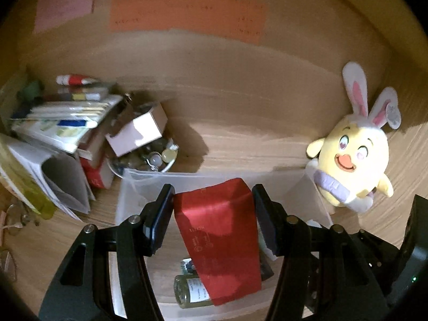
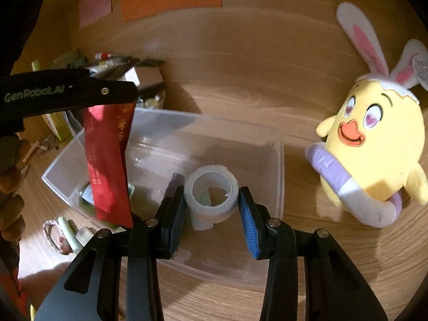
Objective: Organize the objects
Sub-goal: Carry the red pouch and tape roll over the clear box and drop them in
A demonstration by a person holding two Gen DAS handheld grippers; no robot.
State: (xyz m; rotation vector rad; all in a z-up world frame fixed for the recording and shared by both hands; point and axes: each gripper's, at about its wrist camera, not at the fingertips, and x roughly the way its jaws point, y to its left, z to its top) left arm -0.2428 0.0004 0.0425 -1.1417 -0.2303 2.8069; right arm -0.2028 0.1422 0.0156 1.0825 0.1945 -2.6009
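My left gripper [image 1: 212, 208] is shut on a red foil packet [image 1: 222, 238], which hangs down over a clear plastic bin [image 1: 128, 187]. The packet [image 2: 108, 160] and the left gripper [image 2: 117, 93] also show in the right wrist view, above the bin's left end [image 2: 61, 165]. A small glass bottle [image 1: 190, 291] lies in the bin below the packet. My right gripper [image 2: 211, 200] is shut on a white roll of tape [image 2: 211, 195] and holds it over the bin's middle.
A yellow chick plush with bunny ears [image 2: 374, 144] stands right of the bin, also in the left wrist view [image 1: 353, 155]. A pile of books, boxes and a bowl of beads [image 1: 80, 133] sits left. Coloured paper notes [image 1: 187, 10] hang on the wooden back wall. Small items [image 2: 64, 232] lie front left.
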